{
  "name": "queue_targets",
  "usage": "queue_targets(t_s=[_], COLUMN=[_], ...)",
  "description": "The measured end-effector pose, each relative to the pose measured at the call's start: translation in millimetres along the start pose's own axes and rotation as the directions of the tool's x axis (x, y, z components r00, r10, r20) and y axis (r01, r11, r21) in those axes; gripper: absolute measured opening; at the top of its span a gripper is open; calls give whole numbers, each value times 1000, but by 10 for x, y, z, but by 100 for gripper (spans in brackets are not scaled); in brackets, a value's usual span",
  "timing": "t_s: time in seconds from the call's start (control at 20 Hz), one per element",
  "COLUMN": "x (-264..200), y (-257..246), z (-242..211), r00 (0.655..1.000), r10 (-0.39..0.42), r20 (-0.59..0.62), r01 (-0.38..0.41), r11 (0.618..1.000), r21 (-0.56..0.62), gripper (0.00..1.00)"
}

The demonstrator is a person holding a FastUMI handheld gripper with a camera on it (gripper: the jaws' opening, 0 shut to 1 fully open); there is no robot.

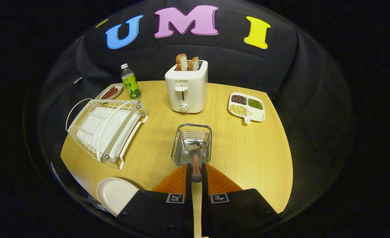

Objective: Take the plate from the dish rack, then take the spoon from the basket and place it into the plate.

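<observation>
Just this side of the wire basket (191,143), the gripper (196,172) is pinched narrow on the handle of the spoon (196,158), whose bowl lies inside the basket. The spoon looks light, stiff and slick, so a hold mid-handle should keep it from swivelling. The plate (115,195) lies nearer than the basket, left of the fingers, off the dish rack (105,130).

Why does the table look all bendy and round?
In the gripper view the fisheye lens curves the wooden table and bows the white wire dish rack; light is bright and sharp at the middle, dim toward the sides; the gripper grips the wooden-handled spoon.
</observation>
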State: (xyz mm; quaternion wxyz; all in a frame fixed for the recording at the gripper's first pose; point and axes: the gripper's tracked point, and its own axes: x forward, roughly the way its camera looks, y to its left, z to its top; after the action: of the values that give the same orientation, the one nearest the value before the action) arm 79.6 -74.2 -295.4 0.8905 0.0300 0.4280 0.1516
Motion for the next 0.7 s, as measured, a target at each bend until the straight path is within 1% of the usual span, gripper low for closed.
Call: queue_targets(t_s=[0.2,0.3,0.45,0.7], x=[-272,-492,-880,-1442], y=[-50,-21,98,477], z=[107,166,262,192], r00=[999,997,992,986], r10=[-30,-28,-9,49], r20=[42,67,127,160], r01=[28,24,2,-55], r11=[999,999,998,998], r21=[32,48,56,33], gripper=[14,14,14,13])
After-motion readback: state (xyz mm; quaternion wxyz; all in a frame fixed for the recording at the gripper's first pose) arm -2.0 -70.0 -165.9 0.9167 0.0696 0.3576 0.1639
